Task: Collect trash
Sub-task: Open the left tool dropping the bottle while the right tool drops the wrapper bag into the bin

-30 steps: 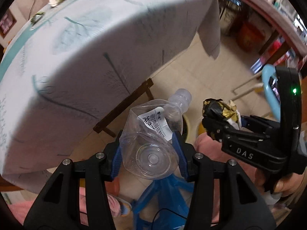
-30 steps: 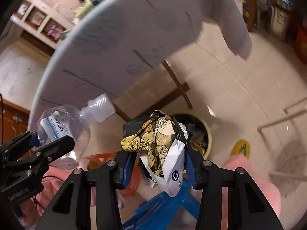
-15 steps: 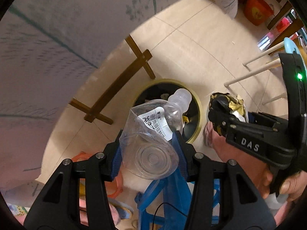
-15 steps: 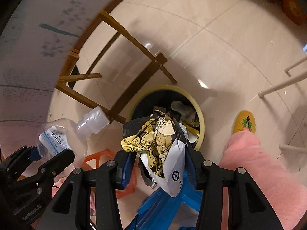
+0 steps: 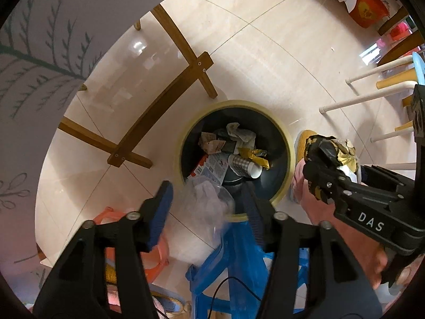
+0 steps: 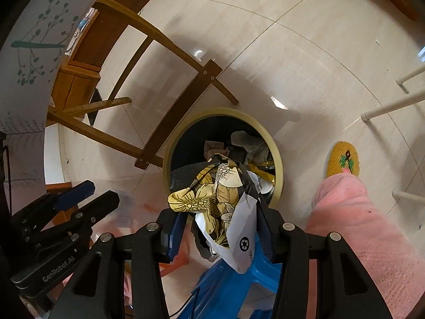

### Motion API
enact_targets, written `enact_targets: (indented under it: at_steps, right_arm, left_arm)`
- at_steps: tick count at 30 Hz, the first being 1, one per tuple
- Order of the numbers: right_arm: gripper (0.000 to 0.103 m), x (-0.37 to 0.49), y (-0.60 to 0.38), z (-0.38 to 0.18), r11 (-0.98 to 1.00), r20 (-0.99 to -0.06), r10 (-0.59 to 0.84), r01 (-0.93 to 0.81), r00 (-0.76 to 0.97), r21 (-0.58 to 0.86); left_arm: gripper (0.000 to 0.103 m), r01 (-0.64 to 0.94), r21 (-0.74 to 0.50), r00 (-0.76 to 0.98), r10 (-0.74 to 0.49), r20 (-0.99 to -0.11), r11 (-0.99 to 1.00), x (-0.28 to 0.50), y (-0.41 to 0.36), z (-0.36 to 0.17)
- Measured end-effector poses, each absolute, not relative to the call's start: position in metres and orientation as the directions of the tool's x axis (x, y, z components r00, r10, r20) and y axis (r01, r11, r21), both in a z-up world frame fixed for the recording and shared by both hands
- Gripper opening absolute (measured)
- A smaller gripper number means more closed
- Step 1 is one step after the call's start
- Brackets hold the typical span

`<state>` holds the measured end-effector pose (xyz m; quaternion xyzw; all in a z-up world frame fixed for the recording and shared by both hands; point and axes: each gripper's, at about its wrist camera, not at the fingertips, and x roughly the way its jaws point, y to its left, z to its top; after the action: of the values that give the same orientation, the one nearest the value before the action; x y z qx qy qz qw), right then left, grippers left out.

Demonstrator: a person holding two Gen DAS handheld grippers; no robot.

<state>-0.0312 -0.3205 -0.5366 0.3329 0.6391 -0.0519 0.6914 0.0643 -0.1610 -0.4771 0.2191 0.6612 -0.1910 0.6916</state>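
Note:
A dark trash bin with a yellow rim (image 5: 233,103) stands on the floor below both grippers, part full of paper and wrappers. My left gripper (image 5: 205,196) points straight down over its near edge. Its jaws are opening, and the clear plastic bottle (image 5: 209,212) is a blur between them, free of the pads. My right gripper (image 6: 217,212) is shut on a crumpled yellow-and-black flowered wrapper (image 6: 212,194) just above the bin rim (image 6: 276,156). In the left wrist view the wrapper (image 5: 332,148) hangs to the right of the bin.
A wooden table frame (image 5: 170,93) crosses the floor left of the bin, under a leaf-printed cloth (image 5: 39,53). A blue stool (image 5: 239,265) and an orange stool (image 5: 159,255) sit below the grippers. A pink trouser leg (image 6: 358,226) and yellow slipper (image 6: 342,159) are on the right.
Both grippers have come down from table height to just above the bin. The left jaws have spread and let go of the bottle, which now blurs downward. The right grip is unchanged.

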Motion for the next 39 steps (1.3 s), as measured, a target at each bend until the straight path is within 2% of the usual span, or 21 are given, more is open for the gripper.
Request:
enact_targets:
  at_steps: [1,2,15,18,20,21,32,39]
  right_arm:
    - [0.048,-0.030,-0.320,-0.538,0.773,-0.918,0.356,0.496,0.176,0.395]
    - [0.048,-0.029,-0.318,-0.537,0.774,-0.918,0.356,0.494,0.176,0.395]
    - [0.050,-0.017,-0.298,-0.546,0.811,-0.923,0.350,0.441,0.158,0.383]
    - [0.059,-0.015,-0.292,-0.547,0.814,-0.920,0.359,0.431,0.154,0.390]
    - [0.075,-0.014,-0.288,-0.545,0.819,-0.920,0.357,0.421,0.161,0.391]
    - [0.079,-0.013,-0.286,-0.543,0.824,-0.921,0.353,0.412,0.166,0.390]
    - [0.079,-0.013,-0.284,-0.534,0.844,-0.924,0.326,0.380,0.199,0.380]
    - [0.079,-0.018,-0.280,-0.509,0.852,-0.921,0.311,0.361,0.233,0.379]
  left_arm:
    - [0.065,0.551,0.054,0.058,0.027,-0.998,0.833,0.065,-0.161,-0.477]
    - [0.066,0.549,0.054,0.061,0.025,-0.998,0.834,0.065,-0.160,-0.476]
    - [0.067,0.530,0.073,0.089,0.030,-0.996,0.845,0.065,-0.149,-0.466]
    - [0.072,0.530,0.079,0.097,0.031,-0.995,0.844,0.063,-0.147,-0.464]
    - [0.073,0.532,0.083,0.102,0.033,-0.994,0.843,0.061,-0.146,-0.461]
    - [0.073,0.531,0.084,0.105,0.033,-0.994,0.843,0.061,-0.146,-0.461]
    - [0.074,0.515,0.075,0.114,0.018,-0.993,0.854,0.063,-0.143,-0.444]
    - [0.074,0.505,0.058,0.111,0.002,-0.994,0.861,0.058,-0.139,-0.412]
